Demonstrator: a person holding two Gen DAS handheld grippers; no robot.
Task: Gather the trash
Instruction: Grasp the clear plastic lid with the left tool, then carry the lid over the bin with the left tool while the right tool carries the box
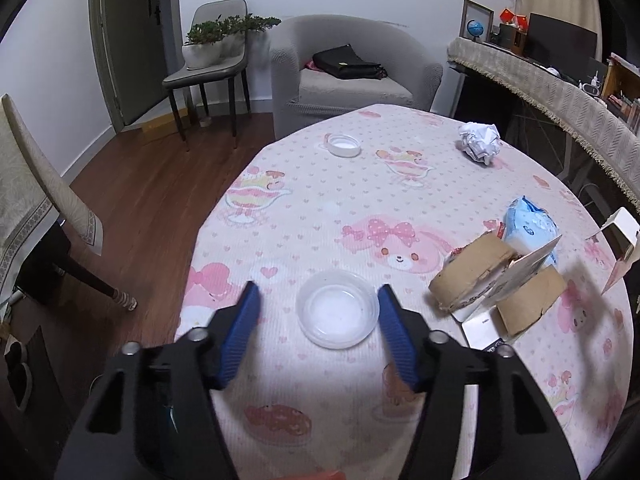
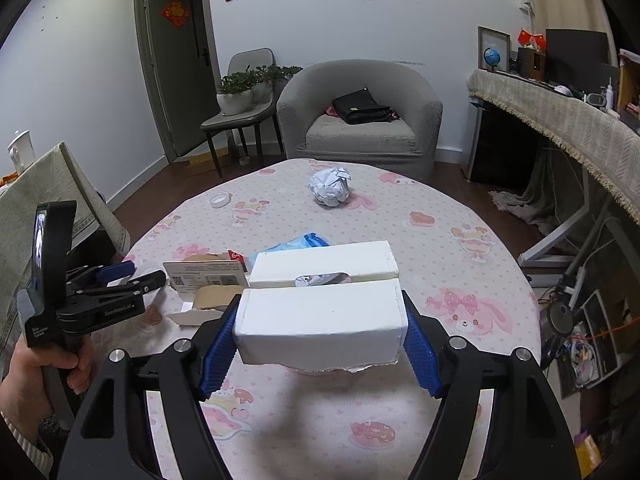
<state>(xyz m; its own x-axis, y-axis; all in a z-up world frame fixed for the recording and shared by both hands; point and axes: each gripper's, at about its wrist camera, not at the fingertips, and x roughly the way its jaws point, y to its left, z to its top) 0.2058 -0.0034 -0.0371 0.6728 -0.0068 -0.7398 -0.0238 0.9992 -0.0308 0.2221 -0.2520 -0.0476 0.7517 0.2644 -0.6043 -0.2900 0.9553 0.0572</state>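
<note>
The left tool (image 1: 318, 292) stood partly open, its blue fingers (image 1: 244, 324) on either side of a clear plastic lid (image 1: 338, 314); the right finger lay at the lid's rim, the left finger apart from it, so no grip was made. The lid lay flat on the near part of the tabletop (image 1: 320, 208), round and translucent, rim up. The right tool (image 2: 320, 334) was clamped on a white box (image 2: 320, 320), held clear above the tabletop, its flap open toward the far side and its lower edge torn. To the right of the lid lay torn brown cardboard (image 1: 472, 272), a white card (image 1: 520, 268) and a blue wipes pack (image 1: 528, 228). A crumpled paper ball (image 1: 480, 142) sat at the far right, and a small white cap (image 1: 343, 145) at the far middle. A hand (image 2: 36, 364) gripped the left tool's handle.
</note>
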